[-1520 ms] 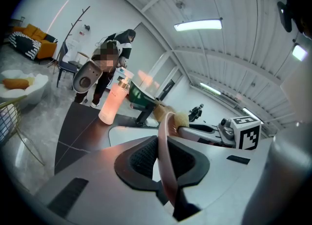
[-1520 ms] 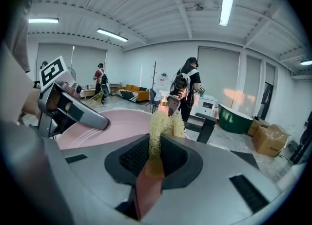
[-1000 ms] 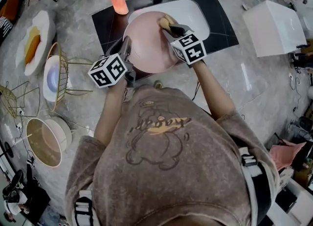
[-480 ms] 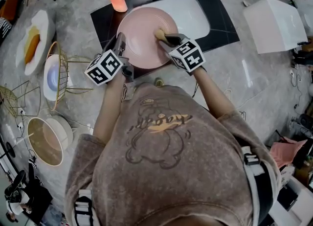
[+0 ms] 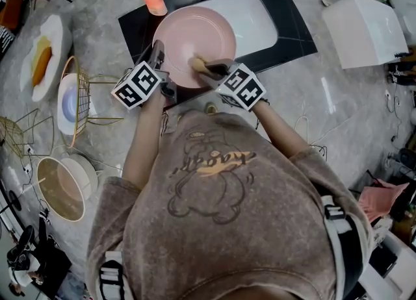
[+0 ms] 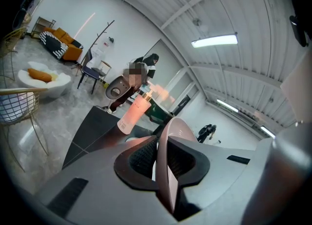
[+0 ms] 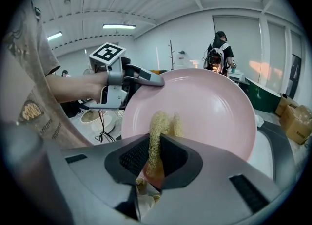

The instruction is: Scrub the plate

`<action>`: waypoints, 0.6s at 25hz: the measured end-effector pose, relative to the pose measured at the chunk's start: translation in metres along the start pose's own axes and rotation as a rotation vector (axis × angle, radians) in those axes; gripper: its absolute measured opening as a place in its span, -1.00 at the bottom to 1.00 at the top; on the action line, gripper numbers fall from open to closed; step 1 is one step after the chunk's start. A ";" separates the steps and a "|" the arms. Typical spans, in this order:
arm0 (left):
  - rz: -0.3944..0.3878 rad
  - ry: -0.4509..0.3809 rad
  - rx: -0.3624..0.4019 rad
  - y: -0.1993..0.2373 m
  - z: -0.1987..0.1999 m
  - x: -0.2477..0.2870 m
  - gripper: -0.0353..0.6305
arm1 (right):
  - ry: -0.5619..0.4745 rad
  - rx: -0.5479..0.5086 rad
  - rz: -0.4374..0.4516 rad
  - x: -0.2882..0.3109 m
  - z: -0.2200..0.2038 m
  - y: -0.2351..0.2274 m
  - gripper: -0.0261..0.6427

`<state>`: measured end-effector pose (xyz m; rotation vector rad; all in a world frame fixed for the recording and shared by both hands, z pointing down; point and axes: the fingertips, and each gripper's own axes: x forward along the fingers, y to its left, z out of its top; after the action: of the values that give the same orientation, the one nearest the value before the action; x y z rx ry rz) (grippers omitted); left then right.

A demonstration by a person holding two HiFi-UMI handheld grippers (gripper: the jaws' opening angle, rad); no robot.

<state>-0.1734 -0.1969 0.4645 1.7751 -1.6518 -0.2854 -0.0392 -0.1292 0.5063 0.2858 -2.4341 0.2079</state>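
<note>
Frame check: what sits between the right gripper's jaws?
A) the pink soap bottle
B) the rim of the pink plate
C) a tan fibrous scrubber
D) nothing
C: in the right gripper view, the right gripper is shut on a tan fibrous scrubber, whose tip shows in front of the pink plate.

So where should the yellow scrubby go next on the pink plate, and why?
Probably sweep the scrubber up across the plate. The right gripper grips it low on the face, most of the face lies beyond, and the left gripper clamps the rim.
</note>
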 end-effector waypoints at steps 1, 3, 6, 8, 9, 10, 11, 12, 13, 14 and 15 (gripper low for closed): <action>0.000 0.001 -0.004 0.000 -0.001 0.001 -0.76 | -0.001 -0.004 0.013 0.001 0.001 0.005 -0.74; 0.005 0.005 -0.014 0.002 -0.003 0.002 -0.76 | -0.003 -0.015 0.037 0.004 0.004 0.015 -0.74; -0.003 0.009 -0.025 -0.001 -0.006 0.004 -0.76 | -0.009 -0.028 0.058 0.010 0.010 0.023 -0.74; -0.010 0.019 -0.027 -0.004 -0.011 0.004 -0.76 | -0.017 -0.028 0.062 0.014 0.015 0.024 -0.74; -0.015 0.025 -0.028 -0.006 -0.014 0.004 -0.76 | -0.022 -0.029 0.063 0.016 0.017 0.025 -0.74; -0.022 0.031 -0.028 -0.009 -0.016 0.004 -0.76 | -0.027 -0.032 0.065 0.017 0.020 0.026 -0.74; -0.029 0.037 -0.028 -0.012 -0.019 0.004 -0.76 | -0.031 -0.036 0.066 0.018 0.024 0.026 -0.74; -0.036 0.041 -0.027 -0.014 -0.020 0.004 -0.76 | -0.035 -0.042 0.067 0.020 0.027 0.027 -0.74; -0.042 0.046 -0.027 -0.016 -0.022 0.003 -0.76 | -0.039 -0.046 0.067 0.021 0.030 0.027 -0.74; -0.048 0.050 -0.026 -0.018 -0.024 0.002 -0.76 | -0.042 -0.049 0.067 0.022 0.032 0.026 -0.74; -0.053 0.054 -0.025 -0.020 -0.026 0.001 -0.76 | -0.044 -0.052 0.065 0.022 0.035 0.025 -0.74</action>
<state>-0.1423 -0.1895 0.4722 1.7948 -1.5587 -0.2786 -0.0837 -0.1162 0.4921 0.1901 -2.4905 0.1678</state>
